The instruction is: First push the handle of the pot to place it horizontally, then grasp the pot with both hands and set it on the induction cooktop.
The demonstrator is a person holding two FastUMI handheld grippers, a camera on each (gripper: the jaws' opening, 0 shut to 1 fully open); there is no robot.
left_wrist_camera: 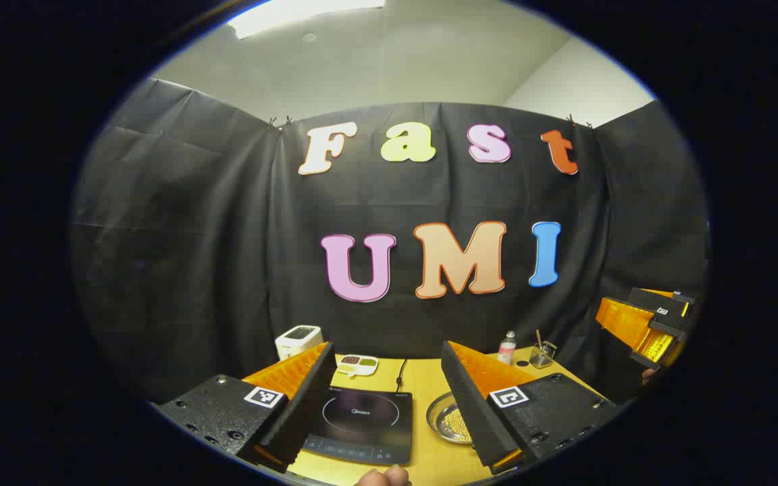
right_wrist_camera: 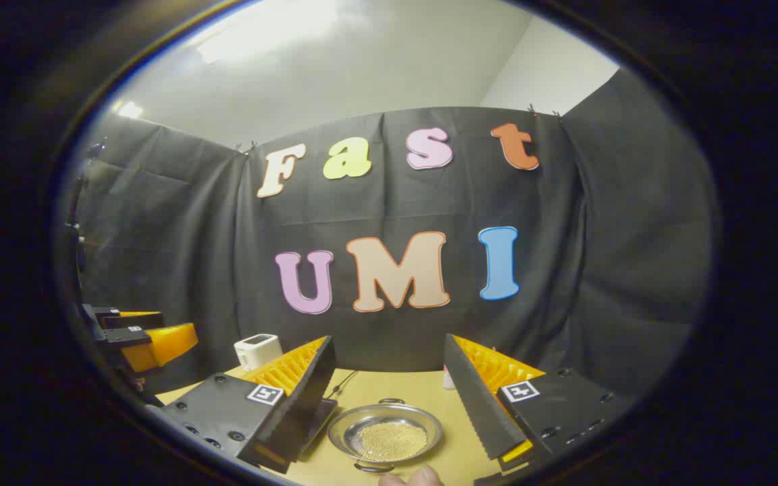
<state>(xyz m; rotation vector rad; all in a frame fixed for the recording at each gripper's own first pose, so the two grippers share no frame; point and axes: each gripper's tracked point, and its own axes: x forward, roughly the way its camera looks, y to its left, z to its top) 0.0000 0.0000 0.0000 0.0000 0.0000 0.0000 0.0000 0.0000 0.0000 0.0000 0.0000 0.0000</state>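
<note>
In the left gripper view, we find the left gripper [left_wrist_camera: 389, 398] at the bottom of the frame with its jaws spread wide, holding nothing. Between its fingers lies the induction cooktop [left_wrist_camera: 362, 426] on the wooden table [left_wrist_camera: 423, 378]. The pot [left_wrist_camera: 453, 420] — a shallow metal pan holding small yellow beads — sits just right of the cooktop, partly behind the right-hand finger. A white appliance [left_wrist_camera: 298, 339], a small dish [left_wrist_camera: 358, 364], a bottle [left_wrist_camera: 507, 348] and a glass jar [left_wrist_camera: 543, 354] stand along the back edge. The right gripper [left_wrist_camera: 652, 322] hangs at the right edge.

In the right gripper view, the right gripper's jaws are also spread and empty, framing the pot at lower centre — one loop handle points toward the wall, the other toward the camera.
</note>
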